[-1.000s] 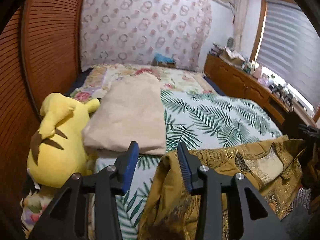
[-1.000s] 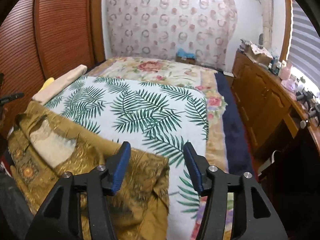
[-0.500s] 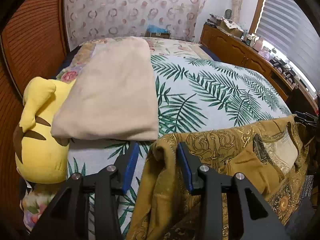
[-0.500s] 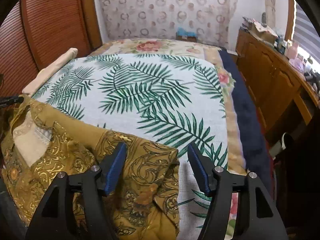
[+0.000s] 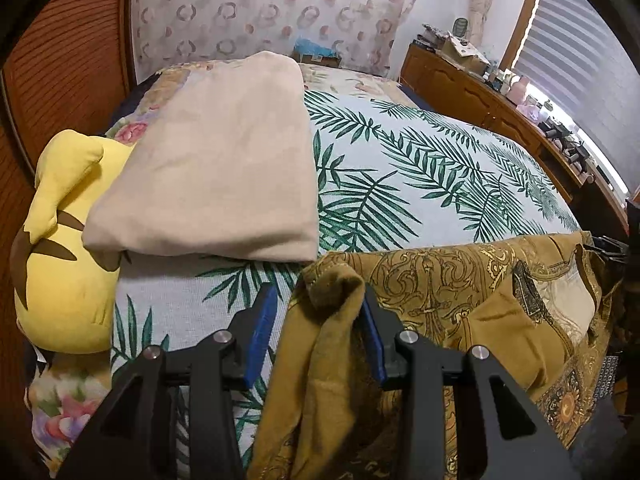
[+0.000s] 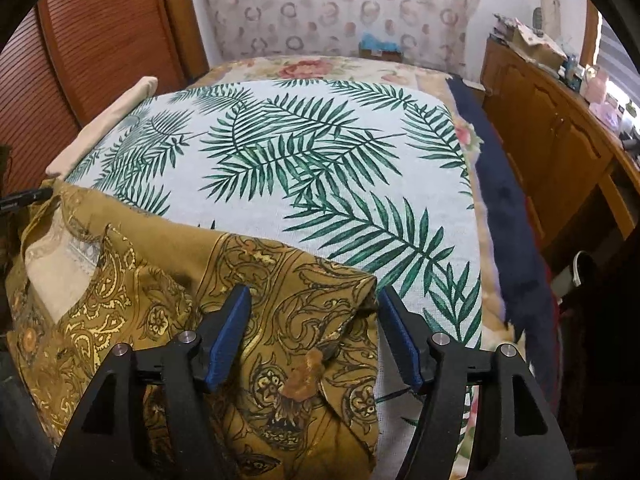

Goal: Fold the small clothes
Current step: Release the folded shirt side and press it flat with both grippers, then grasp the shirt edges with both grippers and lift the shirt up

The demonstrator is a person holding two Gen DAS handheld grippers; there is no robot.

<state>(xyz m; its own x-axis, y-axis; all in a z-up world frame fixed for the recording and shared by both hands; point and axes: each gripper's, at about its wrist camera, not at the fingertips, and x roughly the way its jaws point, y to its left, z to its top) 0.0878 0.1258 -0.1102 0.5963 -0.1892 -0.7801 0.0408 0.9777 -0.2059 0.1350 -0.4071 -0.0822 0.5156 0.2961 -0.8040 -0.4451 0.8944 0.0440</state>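
A bunched corner of the golden patterned shirt (image 5: pixel 440 300) rises between the left gripper (image 5: pixel 318 328)'s parted fingers; the right gripper (image 6: pixel 314 332) straddles its other corner, likewise spread.

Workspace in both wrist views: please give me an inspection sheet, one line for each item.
Surface: bed with palm-leaf cover.
Job's things: mustard patterned garment spread at the near edge of the bed.
Clutter: folded beige cloth; yellow plush toy beside it.
Grippers: left tool open, a fold of the garment between its fingers; right tool open over a garment corner.
Cables: nothing seen.
Surroundings: wooden cabinet with small items on top, slatted wooden doors, patterned curtain.
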